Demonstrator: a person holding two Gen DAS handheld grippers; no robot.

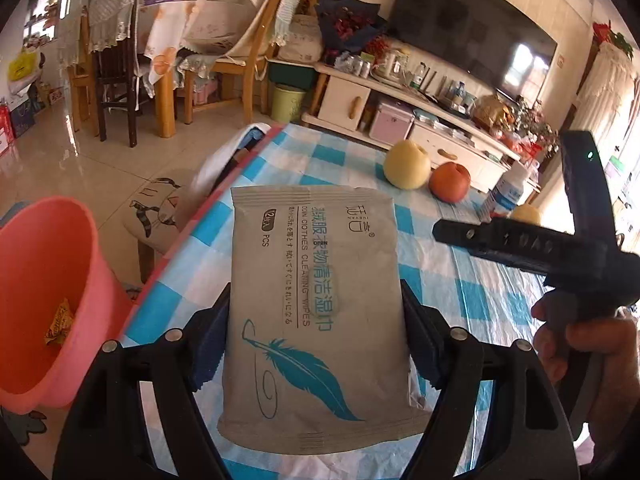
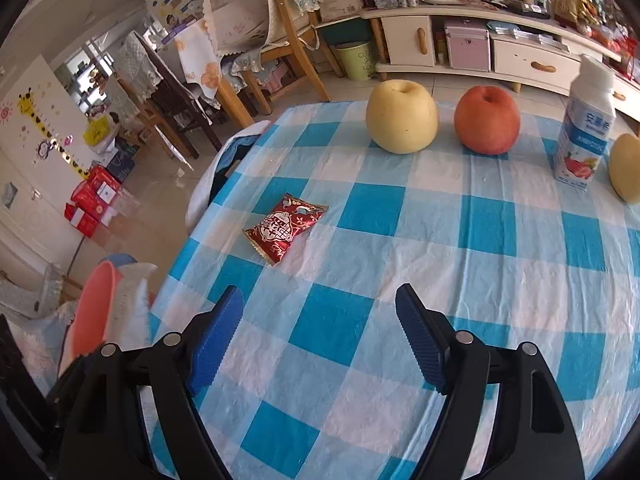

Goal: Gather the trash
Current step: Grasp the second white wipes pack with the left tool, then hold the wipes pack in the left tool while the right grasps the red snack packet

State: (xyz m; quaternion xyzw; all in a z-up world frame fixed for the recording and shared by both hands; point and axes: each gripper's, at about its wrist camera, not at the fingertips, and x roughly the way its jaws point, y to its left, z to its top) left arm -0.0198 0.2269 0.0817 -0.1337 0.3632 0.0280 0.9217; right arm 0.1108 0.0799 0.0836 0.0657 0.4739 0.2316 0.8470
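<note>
My left gripper (image 1: 316, 312) is shut on a grey wet-wipes packet (image 1: 316, 304) with a blue feather print, held above the table's left part. A pink bin (image 1: 44, 280) stands to the left, below the table edge, with a yellow wrapper (image 1: 60, 322) inside; its rim shows in the right wrist view (image 2: 92, 312). My right gripper (image 2: 320, 312) is open and empty above the checked tablecloth (image 2: 400, 240). It also shows in the left wrist view (image 1: 460, 232). A red snack wrapper (image 2: 284, 228) lies on the cloth ahead and left of it.
A yellow pear (image 2: 402, 116), a red apple (image 2: 487, 120), a yogurt bottle (image 2: 584, 128) and another yellow fruit (image 2: 626, 168) stand at the table's far side. A stool (image 1: 160, 208) stands left of the table. Chairs, a green bin (image 1: 286, 102) and a TV cabinet lie beyond.
</note>
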